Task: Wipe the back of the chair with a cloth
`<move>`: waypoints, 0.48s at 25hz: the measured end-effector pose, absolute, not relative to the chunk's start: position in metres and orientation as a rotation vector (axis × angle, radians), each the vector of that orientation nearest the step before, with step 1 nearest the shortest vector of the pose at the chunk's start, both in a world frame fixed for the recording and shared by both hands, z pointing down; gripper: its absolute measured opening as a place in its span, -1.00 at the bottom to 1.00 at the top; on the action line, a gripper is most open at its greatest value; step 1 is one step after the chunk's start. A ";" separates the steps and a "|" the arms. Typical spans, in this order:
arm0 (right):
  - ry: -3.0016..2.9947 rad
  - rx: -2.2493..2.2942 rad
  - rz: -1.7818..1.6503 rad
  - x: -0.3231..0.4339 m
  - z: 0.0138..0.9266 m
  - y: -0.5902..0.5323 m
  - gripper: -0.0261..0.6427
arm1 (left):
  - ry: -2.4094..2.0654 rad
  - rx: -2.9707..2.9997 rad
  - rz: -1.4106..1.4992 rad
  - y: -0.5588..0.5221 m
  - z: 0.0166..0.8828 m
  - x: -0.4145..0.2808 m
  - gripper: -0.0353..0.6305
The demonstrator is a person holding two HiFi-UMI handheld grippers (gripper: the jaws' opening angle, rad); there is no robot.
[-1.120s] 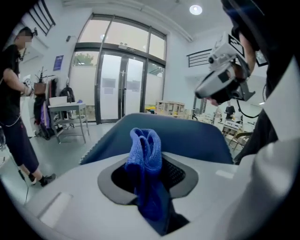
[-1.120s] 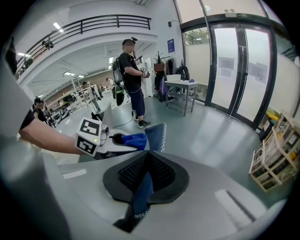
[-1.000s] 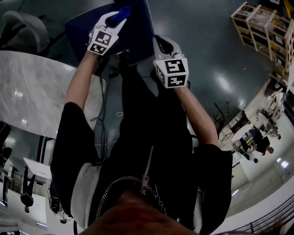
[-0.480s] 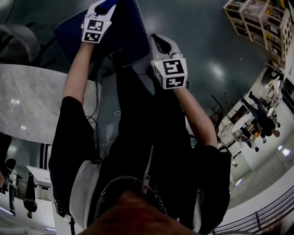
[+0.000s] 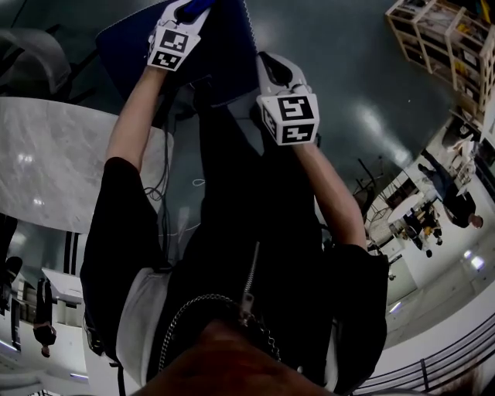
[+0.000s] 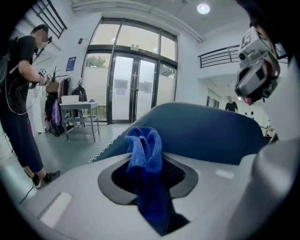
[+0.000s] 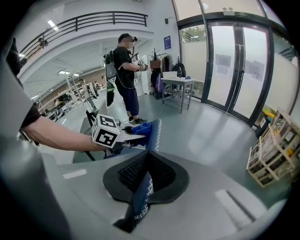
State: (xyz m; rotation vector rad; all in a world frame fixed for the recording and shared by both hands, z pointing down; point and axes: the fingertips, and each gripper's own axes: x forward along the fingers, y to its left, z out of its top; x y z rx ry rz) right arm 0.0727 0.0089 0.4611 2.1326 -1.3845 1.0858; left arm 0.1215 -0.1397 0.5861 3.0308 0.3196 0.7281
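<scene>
The left hand-held gripper [image 5: 188, 8] is clamped shut on a bunched blue cloth [image 6: 145, 154], held against the chair back [image 6: 206, 133] at 12 o'clock in the head view. The right hand-held gripper [image 5: 267, 68], at its 4 o'clock, pinches the chair back's stitched edge [image 7: 140, 197].

The head view is dim and underexposed, its lower half almost black. Soft glare patches lie on the glossy floor [image 5: 363, 93] at upper right, and the table [image 5: 46, 170] at left shows pale highlights. Straight lines bow hard at the edges.

Both gripper views are bright, lit by daylight through glass doors [image 6: 131, 86]. A ceiling lamp [image 6: 203, 8] is blown out at the top. The corners fall into black vignette. The cloth [image 6: 145, 143] looks fairly sharp, while the pale body of the left gripper [image 6: 147, 161] nearest the lens is soft.
</scene>
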 end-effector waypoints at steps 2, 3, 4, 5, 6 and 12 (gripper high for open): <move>-1.386 2.129 1.087 0.073 0.463 0.009 -0.91 | 0.354 3.031 0.727 -0.130 0.591 0.119 -0.54; -1.387 2.127 1.087 0.073 0.463 0.009 -0.91 | 0.373 3.031 0.729 -0.125 0.593 0.117 -0.54; -1.388 2.125 1.088 0.073 0.463 0.009 -0.91 | 0.390 3.029 0.733 -0.121 0.593 0.115 -0.54; -1.389 2.123 1.089 0.073 0.463 0.008 -0.91 | 0.404 3.027 0.738 -0.117 0.594 0.114 -0.54; -1.390 2.121 1.090 0.072 0.463 0.008 -0.91 | 0.414 3.025 0.738 -0.113 0.596 0.112 -0.54; -1.399 2.112 1.092 0.071 0.463 0.005 -0.91 | 0.463 3.003 0.767 -0.095 0.601 0.100 -0.54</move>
